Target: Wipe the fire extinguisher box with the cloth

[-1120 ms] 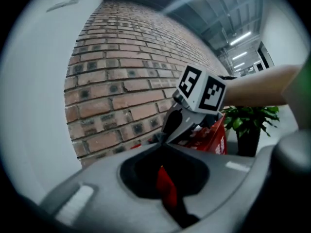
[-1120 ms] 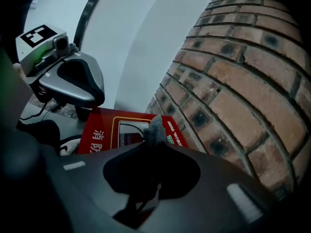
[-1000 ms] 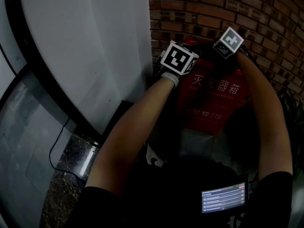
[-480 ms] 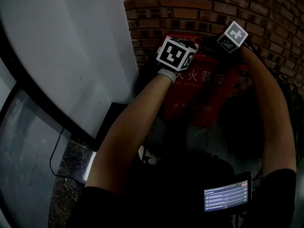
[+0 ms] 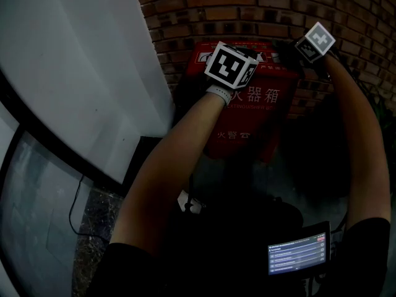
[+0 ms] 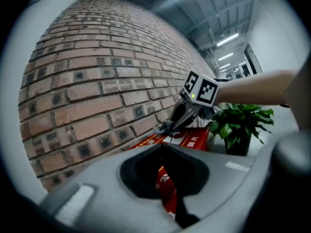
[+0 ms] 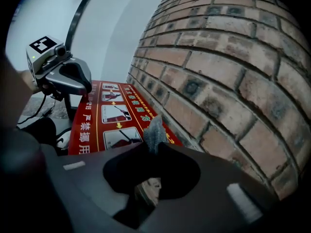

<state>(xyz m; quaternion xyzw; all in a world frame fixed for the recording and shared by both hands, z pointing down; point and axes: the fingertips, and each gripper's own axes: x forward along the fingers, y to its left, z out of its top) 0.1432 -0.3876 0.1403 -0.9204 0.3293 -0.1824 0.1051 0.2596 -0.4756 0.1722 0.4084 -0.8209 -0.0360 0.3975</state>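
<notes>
The red fire extinguisher box stands against the brick wall, its top printed with instruction pictures. My right gripper is shut on a small grey cloth that sticks out past its tips. In the left gripper view the right gripper holds the cloth at the box top's back edge, beside the bricks. My left gripper is shut on nothing, hovering over the box's left part; its marker cube shows in the head view, and the right gripper's cube is at the box's far right corner.
A brick wall runs right behind the box. A white curved wall panel stands to the left. A potted green plant stands beyond the box's right end. A small lit screen hangs at the person's waist. A black cable lies on the floor.
The head view has shifted, so the whole box top now shows. Both grippers sit farther right along the box than before, the right one now near its far right corner.
</notes>
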